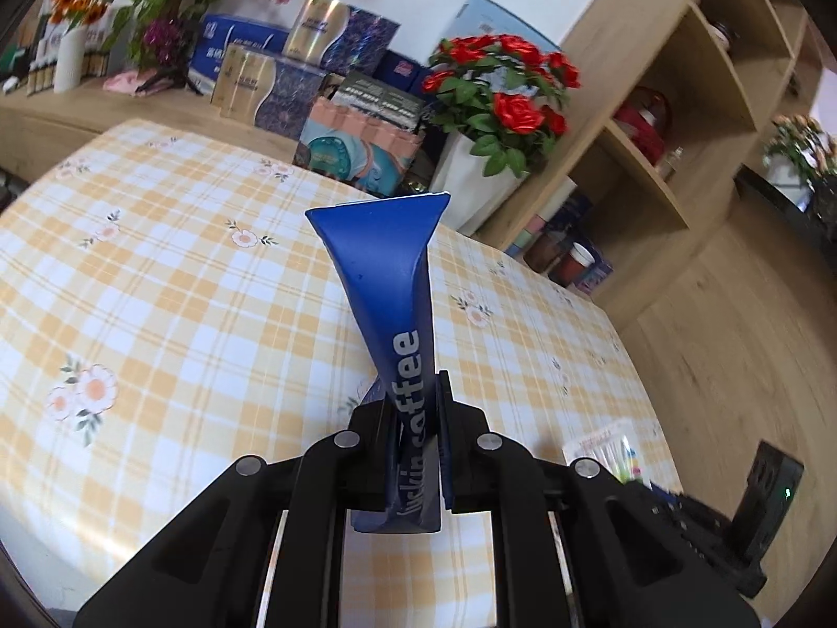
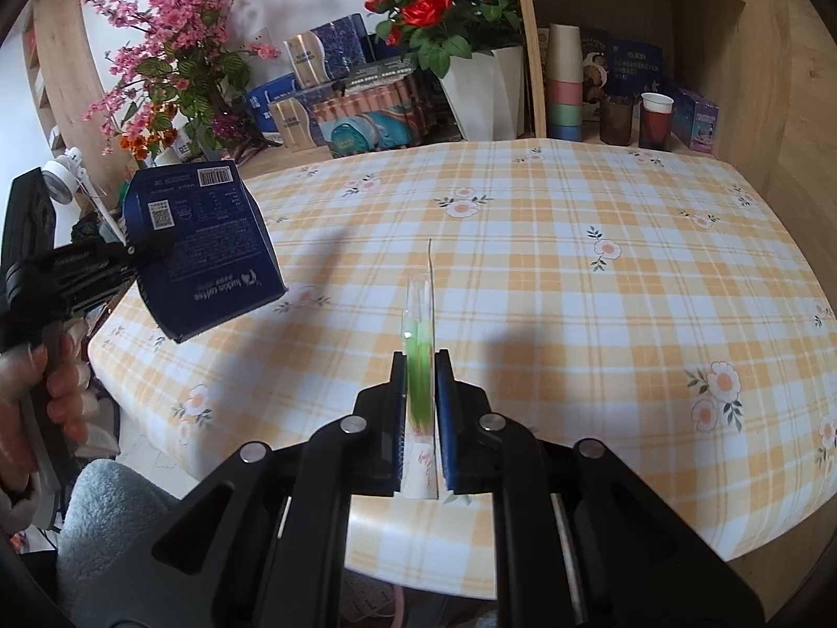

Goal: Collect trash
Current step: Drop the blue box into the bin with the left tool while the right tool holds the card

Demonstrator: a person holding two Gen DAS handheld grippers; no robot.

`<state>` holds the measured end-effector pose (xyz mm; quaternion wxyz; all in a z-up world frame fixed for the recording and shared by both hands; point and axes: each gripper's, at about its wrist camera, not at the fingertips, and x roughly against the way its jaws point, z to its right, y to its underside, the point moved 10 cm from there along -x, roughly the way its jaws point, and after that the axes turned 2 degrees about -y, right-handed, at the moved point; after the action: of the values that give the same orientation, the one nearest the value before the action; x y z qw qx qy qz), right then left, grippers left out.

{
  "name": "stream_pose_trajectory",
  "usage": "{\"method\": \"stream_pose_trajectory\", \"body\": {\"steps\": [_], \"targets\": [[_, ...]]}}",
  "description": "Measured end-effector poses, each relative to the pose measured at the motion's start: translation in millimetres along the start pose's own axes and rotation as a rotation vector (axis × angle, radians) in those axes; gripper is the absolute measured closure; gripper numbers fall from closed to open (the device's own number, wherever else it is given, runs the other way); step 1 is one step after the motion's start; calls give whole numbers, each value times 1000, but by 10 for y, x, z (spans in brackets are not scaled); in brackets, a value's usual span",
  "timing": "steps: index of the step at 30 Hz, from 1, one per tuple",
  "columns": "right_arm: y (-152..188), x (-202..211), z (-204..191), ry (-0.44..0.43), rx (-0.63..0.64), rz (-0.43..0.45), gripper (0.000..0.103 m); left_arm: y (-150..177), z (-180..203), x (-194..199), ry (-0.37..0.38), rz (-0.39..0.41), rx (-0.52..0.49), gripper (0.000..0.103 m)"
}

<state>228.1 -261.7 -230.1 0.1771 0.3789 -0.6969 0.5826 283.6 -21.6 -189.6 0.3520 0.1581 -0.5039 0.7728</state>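
My left gripper (image 1: 417, 397) is shut on a blue "luckin coffee" carton (image 1: 389, 309), squeezed flat between the jaws and held up above the checked table (image 1: 183, 272). The same carton (image 2: 201, 251) shows at the left of the right wrist view, held off the table's left edge by the left gripper (image 2: 138, 254). My right gripper (image 2: 420, 371) is shut on a thin clear packet with green and white contents (image 2: 420, 366), held edge-on above the table (image 2: 601, 314). That packet also shows at the lower right of the left wrist view (image 1: 607, 447).
Gift boxes (image 1: 293, 78), a red rose pot (image 1: 497, 120) and pink flowers (image 2: 172, 52) crowd the back of the table. A wooden shelf (image 1: 680, 131) with stacked cups (image 2: 564, 83) stands at the right. Wooden floor (image 1: 732, 340) lies beyond the table's right edge.
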Motion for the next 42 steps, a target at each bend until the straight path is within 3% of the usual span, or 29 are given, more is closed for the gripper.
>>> {"method": "stream_pose_trajectory", "body": {"steps": [12,21,33,40,42], "targets": [[136,351,-386,-59,-8,53,89,343,196,806,40,-23,-61,91],[251,477,-518,-96,-27,75,89,789,225,1282,43,-80,-106,91],[345,596,-496,-97,-46,81,89,1621,174,1188,53,-262,-114,91],[390,613,-484,-102,-59,78,89,1927,192,1018,70,-346,-129,90],[406,613,-495,-106,-59,76,89,1946,199,990,68,-345,-135,81]]}}
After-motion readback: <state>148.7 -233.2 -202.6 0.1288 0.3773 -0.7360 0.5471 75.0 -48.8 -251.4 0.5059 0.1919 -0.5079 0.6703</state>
